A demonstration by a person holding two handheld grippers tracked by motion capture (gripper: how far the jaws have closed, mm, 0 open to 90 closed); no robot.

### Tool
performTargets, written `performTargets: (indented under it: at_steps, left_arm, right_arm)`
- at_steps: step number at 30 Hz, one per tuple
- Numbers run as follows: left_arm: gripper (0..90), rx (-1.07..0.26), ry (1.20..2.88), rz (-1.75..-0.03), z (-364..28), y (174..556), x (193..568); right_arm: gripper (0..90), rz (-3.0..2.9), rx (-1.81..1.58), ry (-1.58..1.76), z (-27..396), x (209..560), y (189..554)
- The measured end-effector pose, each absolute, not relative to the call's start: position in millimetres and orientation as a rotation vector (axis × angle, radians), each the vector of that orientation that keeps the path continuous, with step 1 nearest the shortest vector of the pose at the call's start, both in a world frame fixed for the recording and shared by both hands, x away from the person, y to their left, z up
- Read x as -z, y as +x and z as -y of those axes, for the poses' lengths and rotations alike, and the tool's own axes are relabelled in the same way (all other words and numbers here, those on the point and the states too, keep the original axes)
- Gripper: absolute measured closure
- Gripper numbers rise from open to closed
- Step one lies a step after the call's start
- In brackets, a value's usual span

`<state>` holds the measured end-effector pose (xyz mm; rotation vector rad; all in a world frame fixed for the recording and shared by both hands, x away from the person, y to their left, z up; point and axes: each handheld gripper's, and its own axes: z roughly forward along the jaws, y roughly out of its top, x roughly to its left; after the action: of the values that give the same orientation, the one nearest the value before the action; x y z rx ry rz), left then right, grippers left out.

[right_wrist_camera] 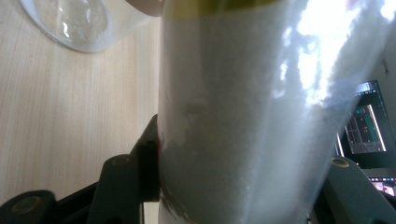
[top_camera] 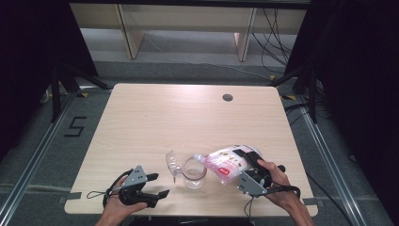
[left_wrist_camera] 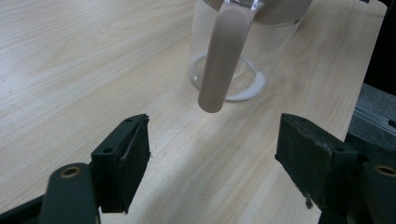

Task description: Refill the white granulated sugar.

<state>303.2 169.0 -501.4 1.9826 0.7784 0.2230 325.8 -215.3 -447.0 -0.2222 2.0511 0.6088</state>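
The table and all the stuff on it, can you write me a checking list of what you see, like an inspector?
Surface: pale wood table, small round hole near the far edge.
Job's things: clear glass jar standing upright, a little white powder at its bottom; see-through pouch of white powder tipped with its spout at the jar's mouth.
Clutter: clear plastic lid lying beside the jar.
Grippers: right gripper fingers clamped on the pouch; left gripper open, holding nothing, pointed at the jar.
Cables: one trails from each gripper; more hang behind the table.
Surroundings: grey floor, black curtains, wooden furniture behind.
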Motion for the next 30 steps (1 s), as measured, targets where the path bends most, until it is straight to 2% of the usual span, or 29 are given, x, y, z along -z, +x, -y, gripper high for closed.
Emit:
performTargets:
  at_steps: [30]
  left_arm:
    - [25.0,-0.236,2.004,-0.77,-170,304,501]
  right_arm:
    - [48.2,-1.983,-0.374,-0.384,205,442,317]
